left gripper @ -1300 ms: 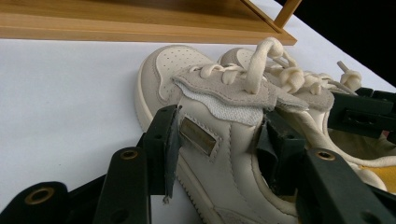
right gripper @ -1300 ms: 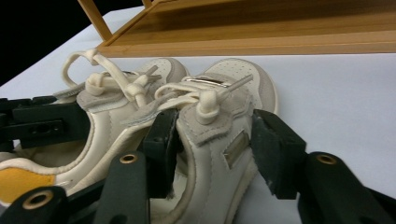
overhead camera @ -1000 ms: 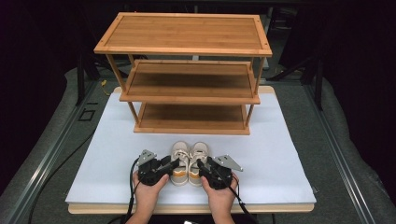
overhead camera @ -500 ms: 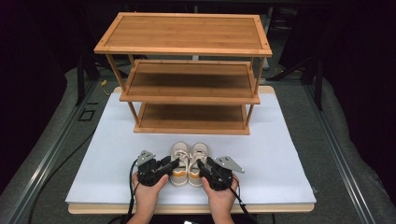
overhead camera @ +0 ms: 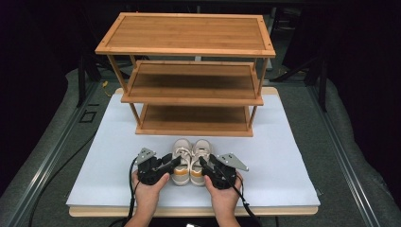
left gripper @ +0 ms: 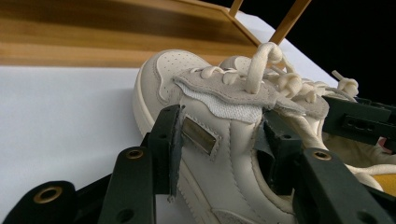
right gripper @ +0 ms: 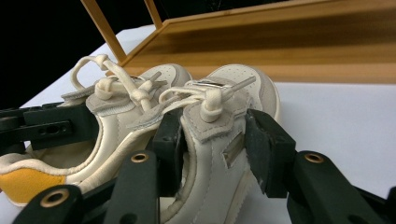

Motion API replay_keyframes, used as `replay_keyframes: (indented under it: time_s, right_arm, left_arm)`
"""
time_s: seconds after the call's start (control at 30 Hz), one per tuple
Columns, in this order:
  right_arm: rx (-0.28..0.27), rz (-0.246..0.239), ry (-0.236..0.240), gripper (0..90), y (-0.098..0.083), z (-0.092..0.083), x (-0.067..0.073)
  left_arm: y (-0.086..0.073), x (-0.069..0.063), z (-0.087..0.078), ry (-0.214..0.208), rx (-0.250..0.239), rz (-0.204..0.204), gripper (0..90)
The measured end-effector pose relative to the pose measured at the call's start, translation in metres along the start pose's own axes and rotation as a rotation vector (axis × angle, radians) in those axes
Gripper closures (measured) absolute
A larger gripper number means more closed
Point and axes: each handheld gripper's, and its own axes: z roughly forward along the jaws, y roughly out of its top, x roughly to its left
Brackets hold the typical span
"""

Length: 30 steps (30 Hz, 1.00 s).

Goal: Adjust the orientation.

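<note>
A lab-like recording setup was suggested: a white-covered table (overhead camera: 283, 156) was set within grey metal rails (overhead camera: 45, 158) on grey matting, with black surroundings on the left, right and far sides. A bare three-tier bamboo rack (overhead camera: 189, 71) was staged at the far side.

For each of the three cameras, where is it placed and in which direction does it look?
High view: above the person's side, looking forward and down on the rack; both hands show.
Left gripper view: on the left gripper, looking along its jaws, which straddle the left shoe.
Right gripper view: on the right gripper, whose jaws straddle the right shoe.
All share the shoes.
</note>
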Motion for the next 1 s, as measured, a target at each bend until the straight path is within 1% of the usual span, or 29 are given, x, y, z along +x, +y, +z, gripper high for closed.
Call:
replay_keyframes:
  time_s: [0.03,0.13,0.17,0.2,0.33,0.37,0.4,0.43,0.47,0.5,0.53,0.57,0.6,0.7,0.73,0.77,0.83,0.9,0.93,0.97,1.0]
  right_arm:
    - [-0.006,-0.002,0.028,58.0,0.003,-0.001,0.000]
    - [-0.015,0.000,0.032,58.0,0.011,-0.003,0.001]
    - [-0.016,0.000,0.032,58.1,0.014,-0.004,0.002]
    - [-0.018,0.001,0.036,58.0,0.017,-0.004,0.002]
    - [-0.020,0.004,0.040,58.0,0.029,-0.008,0.004]
    - [-0.028,0.004,0.043,58.1,0.032,-0.008,0.005]
    - [-0.031,0.003,0.046,58.0,0.036,-0.009,0.006]
    - [-0.038,0.002,0.042,58.1,0.039,-0.010,0.007]
    - [-0.034,-0.004,0.043,58.1,0.043,-0.012,0.008]
    - [-0.045,-0.009,0.042,58.1,0.046,-0.012,0.009]
    - [-0.043,-0.015,0.044,58.1,0.050,-0.014,0.010]
    - [-0.053,-0.019,0.037,58.0,0.053,-0.014,0.011]
    - [-0.050,-0.019,0.042,58.1,0.056,-0.016,0.012]
    - [-0.072,-0.026,0.039,58.1,0.065,-0.019,0.015]
    - [-0.070,-0.027,0.042,58.1,0.068,-0.021,0.016]
    - [-0.072,-0.027,0.048,58.1,0.071,-0.022,0.017]
    - [-0.079,-0.025,0.044,58.1,0.076,-0.024,0.019]
    - [-0.084,-0.031,0.054,58.1,0.081,-0.027,0.020]
    - [-0.088,-0.031,0.038,58.1,0.083,-0.028,0.021]
    - [-0.090,-0.034,0.069,58.1,0.085,-0.030,0.021]
    - [-0.098,-0.032,0.025,58.1,0.087,-0.031,0.024]
  left_arm:
    - [0.003,-0.001,-0.001,0.000,-0.002,0.001,55.6]
    - [0.012,-0.003,-0.004,0.000,-0.006,0.006,55.6]
    - [0.012,-0.003,-0.004,0.000,-0.006,0.006,55.6]
    - [0.018,-0.005,-0.005,-0.001,-0.009,0.013,55.6]
    - [0.032,-0.008,-0.010,-0.004,-0.017,0.021,55.6]
    - [0.035,-0.008,-0.011,-0.005,-0.021,0.021,55.6]
    - [0.035,-0.008,-0.011,-0.005,-0.021,0.021,55.6]
    - [0.041,-0.010,-0.013,-0.007,-0.027,0.019,55.6]
    - [0.041,-0.010,-0.013,-0.007,-0.027,0.019,55.6]
    - [0.047,-0.012,-0.015,-0.010,-0.035,0.018,55.6]
    - [0.051,-0.013,-0.016,-0.011,-0.039,0.016,55.6]
    - [0.054,-0.014,-0.017,-0.012,-0.042,0.018,55.6]
    - [0.057,-0.014,-0.019,-0.013,-0.044,0.018,55.6]
    - [0.067,-0.017,-0.023,-0.012,-0.060,0.027,55.6]
    - [0.070,-0.018,-0.024,-0.012,-0.063,0.031,55.6]
    - [0.073,-0.019,-0.026,-0.013,-0.067,0.030,55.6]
    - [0.078,-0.021,-0.028,-0.016,-0.076,0.030,55.6]
    - [0.082,-0.022,-0.031,-0.019,-0.081,0.030,55.6]
    - [0.084,-0.023,-0.032,-0.021,-0.086,0.026,55.6]
    - [0.085,-0.024,-0.034,-0.023,-0.089,0.028,55.6]
    - [0.087,-0.025,-0.035,-0.026,-0.092,0.028,55.6]
